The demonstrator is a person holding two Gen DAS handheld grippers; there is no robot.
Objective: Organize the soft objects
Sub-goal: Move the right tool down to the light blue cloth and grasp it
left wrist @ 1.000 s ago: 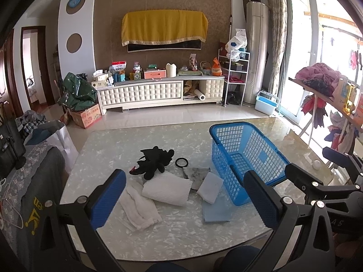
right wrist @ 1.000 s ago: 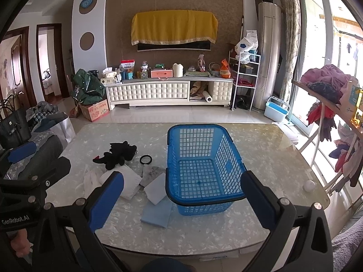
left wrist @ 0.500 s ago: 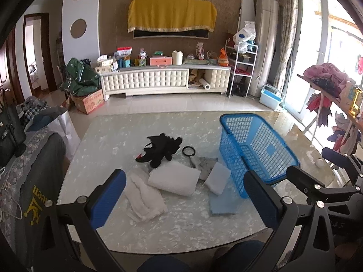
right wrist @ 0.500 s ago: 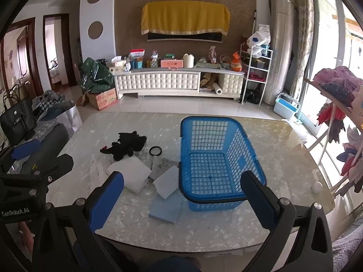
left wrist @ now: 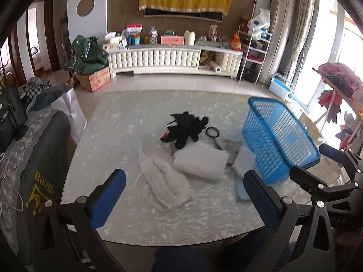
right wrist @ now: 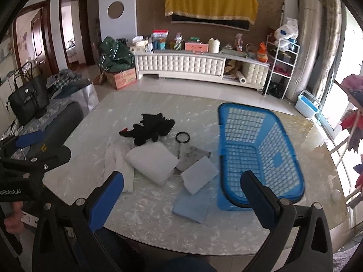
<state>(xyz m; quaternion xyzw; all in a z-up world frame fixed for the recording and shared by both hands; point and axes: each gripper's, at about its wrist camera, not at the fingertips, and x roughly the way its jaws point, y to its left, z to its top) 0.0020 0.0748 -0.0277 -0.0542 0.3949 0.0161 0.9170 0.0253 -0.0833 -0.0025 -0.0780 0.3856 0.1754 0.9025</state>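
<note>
The soft items are all out on the marble table (right wrist: pixel 140 217), none in the blue basket (right wrist: pixel 256 158), which looks empty through its mesh. So nothing is sorted yet, by my read; the whole job is left.

Ahead of the right gripper (right wrist: pixel 181 195) and nearest to it lies a flat light-blue cloth (right wrist: pixel 192 206), with a pale folded pad (right wrist: pixel 199 176) just beyond, overlapping it. Further ahead sits a white folded pillow-like pad (right wrist: pixel 152 161), and to its left a crumpled white towel (right wrist: pixel 120 163). A grey speckled cloth (right wrist: pixel 192 155) peeks out between the 2 pads. Beyond them is a black plush toy (right wrist: pixel 149 129), with a black ring (right wrist: pixel 182 137) just beside it.

The right gripper's jaws stand wide apart, holding nothing, with the basket ahead on its right. The left gripper (left wrist: pixel 185 197) also gapes wide and empty, hovering near the table edge with the towel straight ahead. Both hang back from the pile; 1st pick not yet made.
</note>
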